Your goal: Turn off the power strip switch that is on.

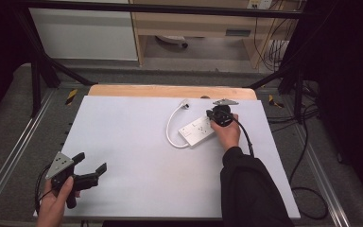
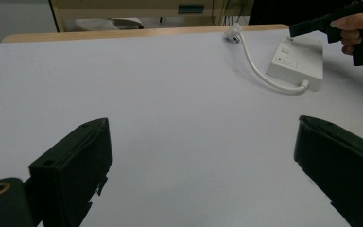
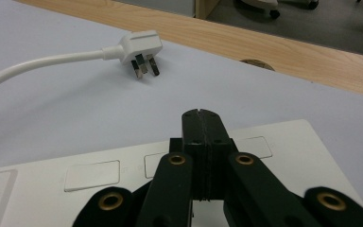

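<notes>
A white power strip (image 1: pixel 197 130) lies right of the table's middle. Its white cable (image 1: pixel 170 130) loops left and back to a three-pin plug (image 1: pixel 184 103) lying loose near the far edge. My right gripper (image 1: pixel 211 114) is over the strip's far end, jaws shut with nothing between them. In the right gripper view its tips (image 3: pixel 202 116) sit above the strip's top face (image 3: pixel 283 151), with the plug (image 3: pixel 142 47) beyond. My left gripper (image 1: pixel 91 162) is at the near left corner, open and empty (image 2: pixel 203 122), facing the strip (image 2: pixel 295 61) and the right gripper (image 2: pixel 294 30).
A white sheet (image 1: pixel 132 142) covers the table, with a bare wooden strip (image 1: pixel 170 91) along the far edge and a round cable hole (image 3: pixel 255 63) in it. Black frame posts stand at both sides. Loose cables (image 1: pixel 307 189) lie on the floor to the right.
</notes>
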Tool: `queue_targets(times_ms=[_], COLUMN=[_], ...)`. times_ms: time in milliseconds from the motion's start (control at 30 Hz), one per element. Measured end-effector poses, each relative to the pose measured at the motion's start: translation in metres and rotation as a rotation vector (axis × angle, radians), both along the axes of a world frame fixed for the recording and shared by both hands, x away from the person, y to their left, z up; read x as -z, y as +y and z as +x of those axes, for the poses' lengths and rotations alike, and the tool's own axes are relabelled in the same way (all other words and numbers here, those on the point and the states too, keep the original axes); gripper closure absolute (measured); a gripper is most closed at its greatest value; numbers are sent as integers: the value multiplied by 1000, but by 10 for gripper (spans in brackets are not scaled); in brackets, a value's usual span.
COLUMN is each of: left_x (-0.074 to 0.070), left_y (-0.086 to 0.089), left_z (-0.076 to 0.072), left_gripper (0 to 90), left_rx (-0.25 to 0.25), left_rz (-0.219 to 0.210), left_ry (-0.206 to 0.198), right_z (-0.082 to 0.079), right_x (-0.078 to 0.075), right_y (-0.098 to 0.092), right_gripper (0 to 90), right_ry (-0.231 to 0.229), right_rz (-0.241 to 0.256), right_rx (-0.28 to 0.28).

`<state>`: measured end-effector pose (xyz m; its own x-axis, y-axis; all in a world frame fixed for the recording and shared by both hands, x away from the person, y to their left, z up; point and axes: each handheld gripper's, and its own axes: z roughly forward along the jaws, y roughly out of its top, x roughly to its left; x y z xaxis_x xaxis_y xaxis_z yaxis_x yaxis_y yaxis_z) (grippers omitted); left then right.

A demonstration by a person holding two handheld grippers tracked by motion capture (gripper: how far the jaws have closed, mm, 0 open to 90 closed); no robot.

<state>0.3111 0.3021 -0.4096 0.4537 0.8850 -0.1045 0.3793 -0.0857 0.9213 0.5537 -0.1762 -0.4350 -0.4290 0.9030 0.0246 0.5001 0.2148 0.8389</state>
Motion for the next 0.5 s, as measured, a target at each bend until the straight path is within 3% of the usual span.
queue_targets(times_ms=[500], left_x=[0], left_y=[0], left_z=[0], left_gripper=[52], left_rx=[1], left_rz=[-2], left_ry=[0], right_z=[0], right_x=[4], right_y=[1], right_gripper=[900], right_ry=[15], right_rz=[-1], right_rx=[-1])
